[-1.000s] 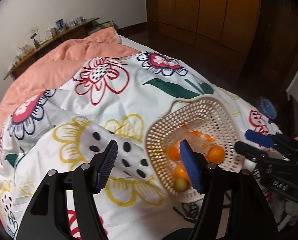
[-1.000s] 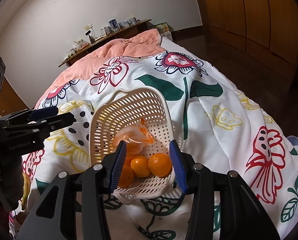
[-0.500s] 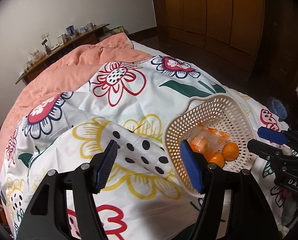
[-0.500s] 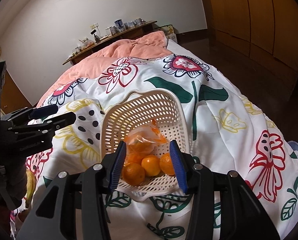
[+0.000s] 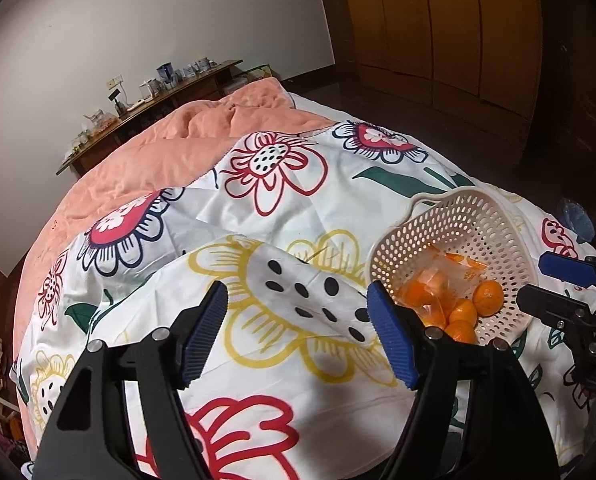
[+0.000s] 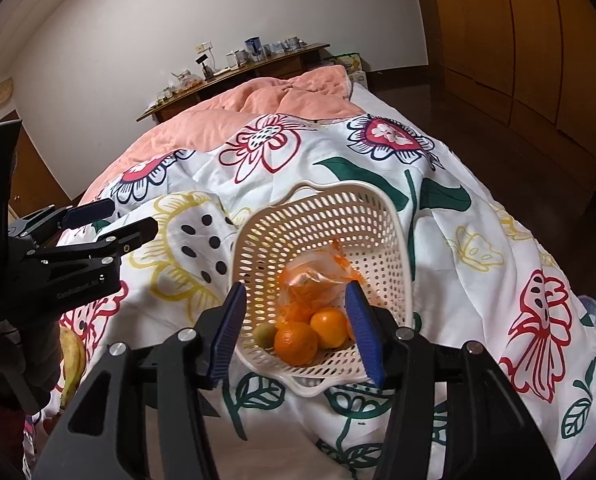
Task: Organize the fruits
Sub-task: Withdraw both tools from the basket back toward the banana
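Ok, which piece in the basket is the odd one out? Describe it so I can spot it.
On the flowered bedspread sits a cream perforated basket. At its near end lie loose oranges and a clear bag of orange fruit. Left of the oranges lies a small fruit, the only greenish-brown one.

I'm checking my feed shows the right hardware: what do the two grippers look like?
Both match: the left gripper and right gripper have matte black angular frames with triangular cut-outs and silver round bolt heads at the joints. Each finger carries a blue ribbed pad. The left gripper's side bears small pale lettering, too small to read. No cables show. What the person wears can't be made out.
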Motion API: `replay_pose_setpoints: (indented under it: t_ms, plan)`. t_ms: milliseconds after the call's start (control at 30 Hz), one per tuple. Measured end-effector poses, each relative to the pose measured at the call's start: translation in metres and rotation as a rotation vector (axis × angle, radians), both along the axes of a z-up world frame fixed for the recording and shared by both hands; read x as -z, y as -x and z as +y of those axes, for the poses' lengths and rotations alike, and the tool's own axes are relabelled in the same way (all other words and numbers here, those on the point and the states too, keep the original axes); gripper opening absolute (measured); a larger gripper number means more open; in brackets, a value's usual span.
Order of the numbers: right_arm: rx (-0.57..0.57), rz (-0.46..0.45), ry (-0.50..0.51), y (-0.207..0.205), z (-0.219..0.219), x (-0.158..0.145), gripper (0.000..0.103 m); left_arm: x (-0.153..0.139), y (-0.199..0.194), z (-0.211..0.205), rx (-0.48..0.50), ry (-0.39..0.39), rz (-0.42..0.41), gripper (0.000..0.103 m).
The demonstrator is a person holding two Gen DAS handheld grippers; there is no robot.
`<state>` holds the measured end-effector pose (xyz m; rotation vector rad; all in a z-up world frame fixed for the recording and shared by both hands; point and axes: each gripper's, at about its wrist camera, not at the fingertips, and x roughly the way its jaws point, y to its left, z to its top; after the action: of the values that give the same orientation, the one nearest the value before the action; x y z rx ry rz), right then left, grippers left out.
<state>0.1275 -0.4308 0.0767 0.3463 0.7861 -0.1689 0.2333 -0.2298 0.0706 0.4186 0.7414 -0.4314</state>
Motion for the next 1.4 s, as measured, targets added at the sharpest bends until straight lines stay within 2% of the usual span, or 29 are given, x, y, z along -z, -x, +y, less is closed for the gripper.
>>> replay_pose_setpoints:
  t_ms: [133,200,633,667,733,833,967,1167,1400]
  plan:
    - [-0.02,0.002,0.006,-0.002,0.01,-0.002,0.052,-0.001,0.002,0.01,-0.016,0.004,-0.006,0.076]
    - [-0.032,0.004,0.006,-0.003,0.016,-0.003,0.052,-0.002,0.003,0.015,-0.026,0.007,-0.014,0.082]
    - [-0.1,-0.017,0.015,0.001,0.047,-0.012,0.053,-0.007,0.006,0.047,-0.098,0.012,-0.022,0.087]
    - [-0.1,-0.024,0.013,0.001,0.049,-0.013,0.054,-0.007,0.005,0.051,-0.109,0.015,-0.02,0.087]
    - [-0.103,-0.046,0.003,0.003,0.052,-0.014,0.073,-0.009,0.005,0.058,-0.12,0.02,-0.023,0.087]
    - [-0.114,-0.06,0.01,0.004,0.058,-0.016,0.074,-0.014,0.007,0.071,-0.127,0.025,-0.034,0.087]
    - [-0.174,-0.043,0.01,0.001,0.073,-0.016,0.074,-0.018,0.008,0.089,-0.143,0.035,-0.036,0.095]
    - [-0.276,-0.037,0.02,0.002,0.101,-0.018,0.074,-0.019,0.009,0.114,-0.179,0.037,-0.019,0.095]
    - [-0.447,-0.01,0.026,0.008,0.148,-0.018,0.074,-0.025,0.017,0.14,-0.208,0.05,-0.027,0.095]
